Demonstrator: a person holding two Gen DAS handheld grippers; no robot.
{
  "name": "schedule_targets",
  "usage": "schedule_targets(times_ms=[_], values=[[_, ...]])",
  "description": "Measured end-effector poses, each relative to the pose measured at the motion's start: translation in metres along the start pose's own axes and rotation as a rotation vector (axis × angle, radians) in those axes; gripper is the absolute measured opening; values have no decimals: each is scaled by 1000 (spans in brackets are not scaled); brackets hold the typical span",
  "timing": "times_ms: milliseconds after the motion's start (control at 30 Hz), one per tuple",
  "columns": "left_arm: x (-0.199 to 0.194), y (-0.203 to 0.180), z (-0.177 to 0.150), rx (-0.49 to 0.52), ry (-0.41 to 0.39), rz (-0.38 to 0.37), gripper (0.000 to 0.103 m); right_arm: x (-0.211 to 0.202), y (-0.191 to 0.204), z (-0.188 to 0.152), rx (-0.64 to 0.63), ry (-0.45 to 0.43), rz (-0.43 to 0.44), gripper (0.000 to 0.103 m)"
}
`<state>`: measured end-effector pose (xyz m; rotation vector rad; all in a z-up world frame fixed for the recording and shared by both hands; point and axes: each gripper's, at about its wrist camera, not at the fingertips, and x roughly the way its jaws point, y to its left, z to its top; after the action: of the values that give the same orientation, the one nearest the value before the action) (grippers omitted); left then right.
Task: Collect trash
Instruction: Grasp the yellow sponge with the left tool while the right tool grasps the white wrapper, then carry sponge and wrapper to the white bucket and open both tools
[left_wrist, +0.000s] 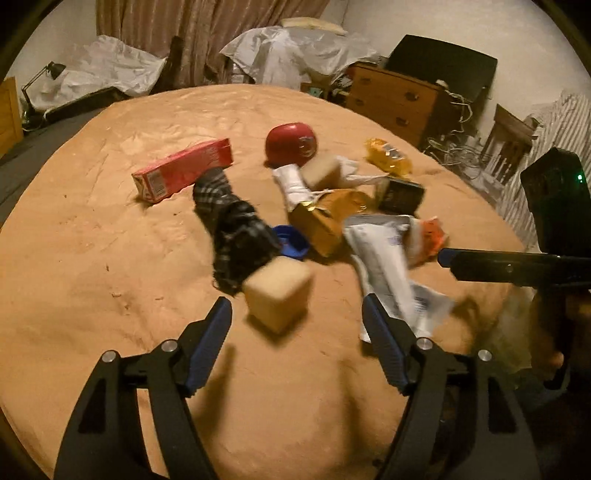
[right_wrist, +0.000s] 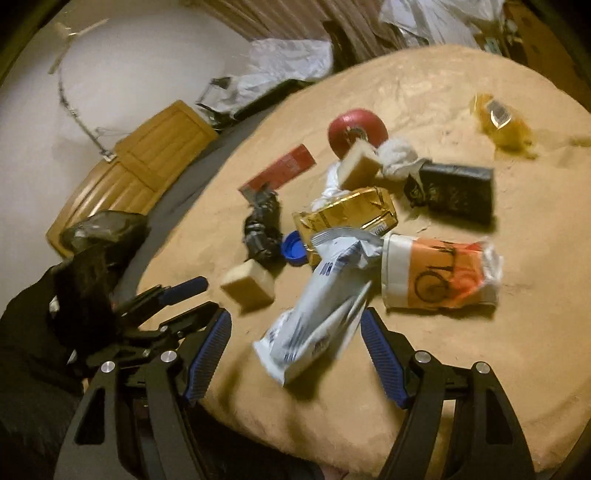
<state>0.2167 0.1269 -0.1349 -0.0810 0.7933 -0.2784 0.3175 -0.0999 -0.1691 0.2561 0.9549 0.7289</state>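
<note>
Trash lies scattered on a tan bed cover. My left gripper is open, and a beige sponge cube sits just ahead of its tips, untouched. My right gripper is open too; a crumpled white-and-blue pouch lies between its fingers, with the pads not pressing on it. Beside the pouch are an orange-and-white paper cup, a gold packet, a black packet, a blue cap and a dark checked cloth. Farther back are a red box, a red round tin, a second sponge and a yellow wrapper.
A black plastic bag sits off the bed's left edge by a dark sleeve. A wooden chest of drawers, tangled cables and plastic-covered heaps stand beyond the bed. A desk lamp is at the far left.
</note>
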Motion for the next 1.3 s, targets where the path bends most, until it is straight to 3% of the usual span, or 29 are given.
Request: schedule_targets(times_ms=[100,233,333,367,767,900,1067,1300], values=[[24,13,3,-14,52,-5,69,26,-3,7,49,36,-21,74],[41,14,8,-11,77,-31,55,49,3,12,52,67,-63,72],[46,8,8,6,77,-30,48,60,3,12,42,77,-107,58],[48,7,8,6,77,-24,47,62,1,12,40,77,-124,48],[48,-1,0,-31,52,36,41,68,3,14,-32,116,-185,40],[32,-6,-3,-58,32,63,39,54,17,8,-91,75,-207,23],[1,-20,-4,-84,-22,89,39,17,41,-13,-177,-29,-241,22],[-54,-65,11,-66,-145,178,39,-48,73,-33,-271,-238,-367,22]])
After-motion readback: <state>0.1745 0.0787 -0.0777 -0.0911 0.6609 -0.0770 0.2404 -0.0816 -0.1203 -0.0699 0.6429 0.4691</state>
